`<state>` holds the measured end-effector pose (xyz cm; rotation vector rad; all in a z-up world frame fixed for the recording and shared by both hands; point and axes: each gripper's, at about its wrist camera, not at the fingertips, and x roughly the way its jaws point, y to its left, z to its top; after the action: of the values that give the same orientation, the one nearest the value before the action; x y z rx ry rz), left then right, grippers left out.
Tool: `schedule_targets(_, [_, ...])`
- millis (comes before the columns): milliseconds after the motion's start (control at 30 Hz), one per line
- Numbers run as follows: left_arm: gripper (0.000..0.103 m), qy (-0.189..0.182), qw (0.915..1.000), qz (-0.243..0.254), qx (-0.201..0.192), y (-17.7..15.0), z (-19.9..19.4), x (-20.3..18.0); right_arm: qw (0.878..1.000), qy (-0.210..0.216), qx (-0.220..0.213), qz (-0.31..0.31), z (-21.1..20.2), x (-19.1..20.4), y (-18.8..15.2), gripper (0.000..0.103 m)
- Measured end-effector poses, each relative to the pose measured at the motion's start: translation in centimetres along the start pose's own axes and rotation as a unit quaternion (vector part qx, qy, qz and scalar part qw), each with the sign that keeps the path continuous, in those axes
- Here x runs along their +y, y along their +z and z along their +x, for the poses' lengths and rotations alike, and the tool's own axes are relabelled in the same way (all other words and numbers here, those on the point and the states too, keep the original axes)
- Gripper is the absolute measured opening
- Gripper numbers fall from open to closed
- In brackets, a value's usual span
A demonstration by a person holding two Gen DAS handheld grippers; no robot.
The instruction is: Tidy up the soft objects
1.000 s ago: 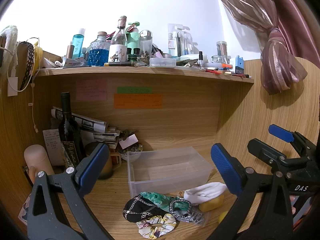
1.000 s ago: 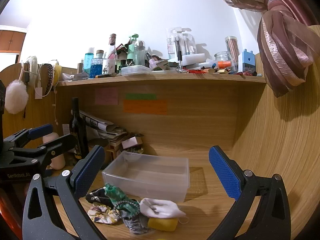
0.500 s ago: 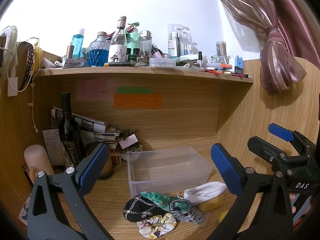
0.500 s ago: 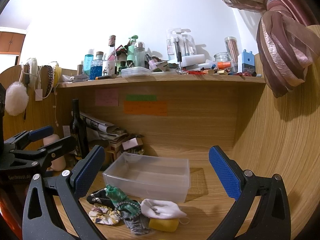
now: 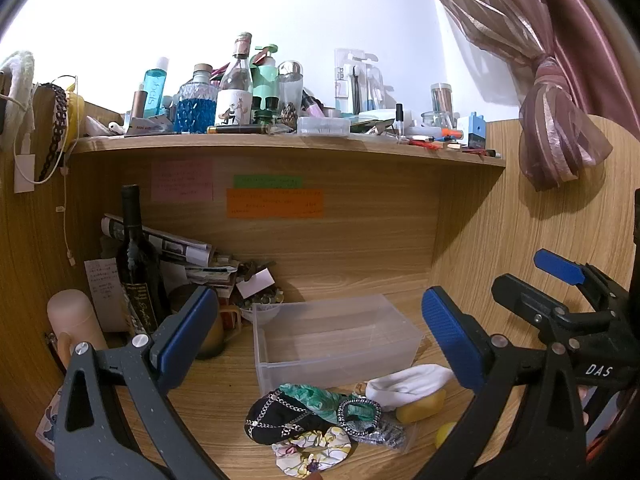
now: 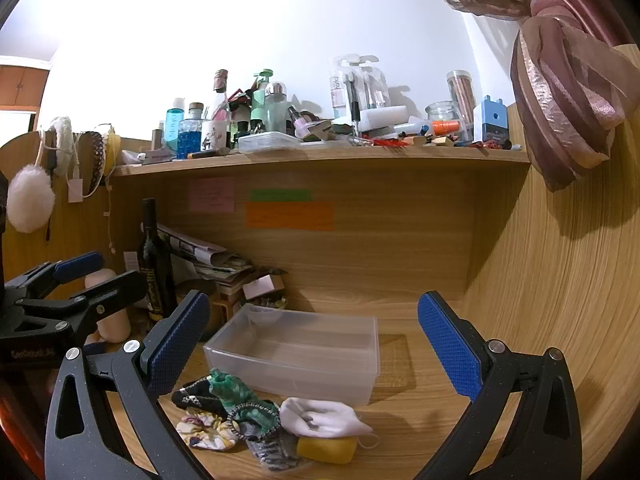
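A pile of soft things lies on the wooden desk in front of a clear plastic bin: a black chain-print scrunchie, a green scrunchie, a floral scrunchie, a white cloth and a yellow sponge. The bin is empty. My left gripper and right gripper are both open and empty, held above and before the pile.
A dark wine bottle, papers and a mug stand at the back left. The upper shelf is crowded with bottles. A pink curtain hangs at the right. A small woven coaster lies right of the bin.
The right wrist view has drifted slightly; the pile and bin sit a little higher and rightward in it. The left gripper has hardly moved. Both stay open.
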<state>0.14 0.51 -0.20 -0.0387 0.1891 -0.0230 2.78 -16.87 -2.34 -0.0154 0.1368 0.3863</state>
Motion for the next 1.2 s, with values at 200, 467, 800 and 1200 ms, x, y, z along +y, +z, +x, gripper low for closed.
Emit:
schedule_targets(200, [0.103,0.002,1.0,0.0,0.002,-0.2,0.2,0.0,1.0,0.005,0.006,0.005,0.5,-0.5,-0.2,0.103])
schedule_targets(467, [0.103,-0.01,0.9993,-0.014,0.033,-1.4,1.7,0.9,0.999,0.027,0.034,0.017,1.3,-1.3,-1.0,0.103])
schedule_targets(800, [0.073,0.003,0.9895,-0.034,0.14,-5.5,5.0,3.4,0.989,0.031,0.139,0.027,3.5,-3.0,-5.3,0.078])
schedule_targets(1200, [0.056,0.013,0.9609,-0.055,0.271,-12.1,8.3,4.6,0.961,0.064,0.265,0.038,5.4,-2.9,-10.9,0.068])
